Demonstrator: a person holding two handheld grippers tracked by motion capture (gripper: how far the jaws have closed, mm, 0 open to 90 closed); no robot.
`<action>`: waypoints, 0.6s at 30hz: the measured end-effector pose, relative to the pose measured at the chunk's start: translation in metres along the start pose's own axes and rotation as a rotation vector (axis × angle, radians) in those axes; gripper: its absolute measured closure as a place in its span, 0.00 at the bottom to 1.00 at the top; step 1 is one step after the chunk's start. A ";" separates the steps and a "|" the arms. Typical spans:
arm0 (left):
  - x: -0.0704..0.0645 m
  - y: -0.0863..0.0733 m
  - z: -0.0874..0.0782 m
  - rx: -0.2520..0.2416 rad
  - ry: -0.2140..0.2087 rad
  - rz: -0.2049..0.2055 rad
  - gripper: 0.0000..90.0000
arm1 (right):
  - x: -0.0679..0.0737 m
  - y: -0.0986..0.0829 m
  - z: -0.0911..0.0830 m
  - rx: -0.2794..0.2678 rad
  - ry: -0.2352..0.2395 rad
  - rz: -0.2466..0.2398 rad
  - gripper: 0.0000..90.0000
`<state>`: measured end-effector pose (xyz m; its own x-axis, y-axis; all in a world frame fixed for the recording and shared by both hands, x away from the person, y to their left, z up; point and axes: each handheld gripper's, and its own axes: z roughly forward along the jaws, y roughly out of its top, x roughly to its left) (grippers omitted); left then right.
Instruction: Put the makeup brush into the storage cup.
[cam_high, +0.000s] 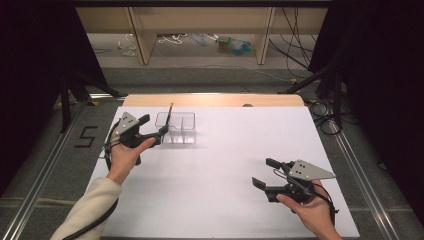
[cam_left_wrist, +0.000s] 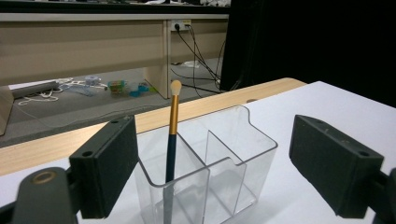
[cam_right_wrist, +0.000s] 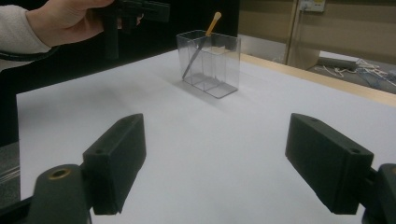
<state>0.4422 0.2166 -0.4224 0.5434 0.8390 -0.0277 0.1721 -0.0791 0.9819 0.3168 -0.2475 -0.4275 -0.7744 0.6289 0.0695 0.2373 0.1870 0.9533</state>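
Basically the makeup brush (cam_left_wrist: 173, 126) leans in the left compartment of the clear organizer (cam_left_wrist: 243, 154), light, thin, slick-handled, best pinched at the gold ferrule; left gripper (cam_left_wrist: 212, 168) gapes empty just beside it, right gripper (cam_right_wrist: 224, 168) also spread, well apart.

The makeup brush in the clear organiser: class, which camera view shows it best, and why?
The left gripper view: the makeup brush stands close up, showing pale tip, gold ferrule and dark handle inside the clear organiser. The right gripper view shows it smaller, leaning. The high view shows a thin sliver.
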 end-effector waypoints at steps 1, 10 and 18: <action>-0.002 0.000 -0.001 -0.002 -0.006 -0.015 0.17 | -0.002 0.000 0.001 -0.016 -0.004 -0.023 0.24; -0.009 -0.003 -0.014 0.004 -0.030 -0.019 0.17 | -0.002 0.000 0.000 -0.016 0.005 -0.013 0.23; -0.013 -0.007 -0.020 0.010 -0.042 -0.024 0.17 | 0.000 0.000 0.000 -0.001 0.009 0.009 0.23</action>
<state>0.4174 0.2165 -0.4253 0.5733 0.8172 -0.0589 0.1933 -0.0651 0.9790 0.3169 -0.2472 -0.4275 -0.7773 0.6239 0.0809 0.2437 0.1801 0.9530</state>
